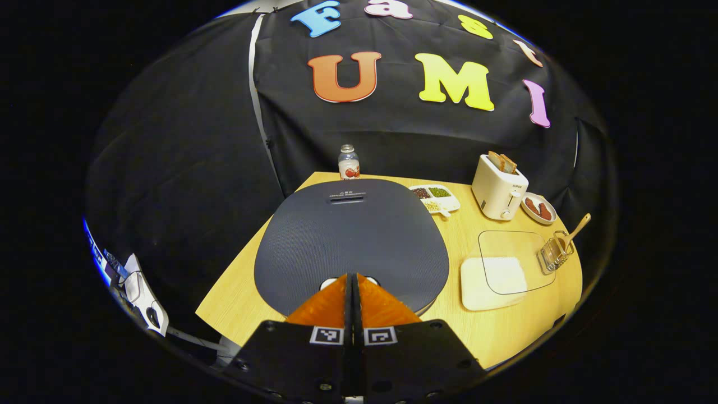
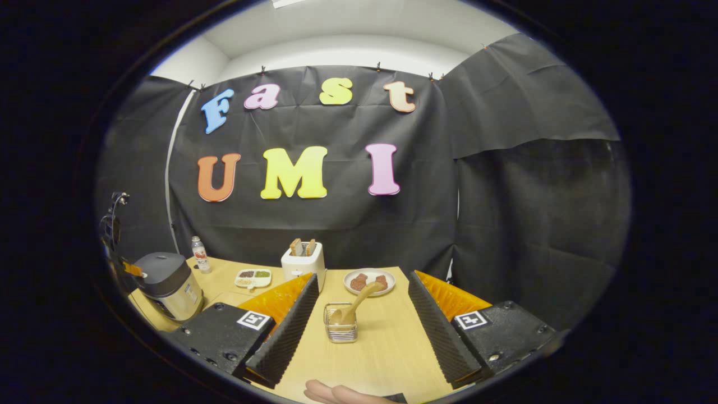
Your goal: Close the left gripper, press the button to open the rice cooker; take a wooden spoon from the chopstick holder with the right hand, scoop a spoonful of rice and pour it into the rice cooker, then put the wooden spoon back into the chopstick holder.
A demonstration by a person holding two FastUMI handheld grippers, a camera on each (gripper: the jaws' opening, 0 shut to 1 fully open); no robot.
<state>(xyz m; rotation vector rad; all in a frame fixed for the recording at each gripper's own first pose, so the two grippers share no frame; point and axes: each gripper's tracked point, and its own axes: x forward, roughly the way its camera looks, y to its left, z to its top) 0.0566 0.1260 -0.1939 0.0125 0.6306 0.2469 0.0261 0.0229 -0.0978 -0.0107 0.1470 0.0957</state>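
In the left gripper view my left gripper is shut, its tips meeting over the front edge of the dark grey lid of the rice cooker. A white spot peeks out on either side of the tips. The lid is down. To the right stand a clear box of rice and a wire chopstick holder with the wooden spoon leaning in it. In the right gripper view my right gripper is open, and the chopstick holder with the spoon stands between and beyond its fingers, untouched. The rice cooker sits far left.
At the back of the wooden table stand a white toaster with bread, a plate of red pieces, a divided tray of beans and a small bottle. A fingertip shows at the bottom edge.
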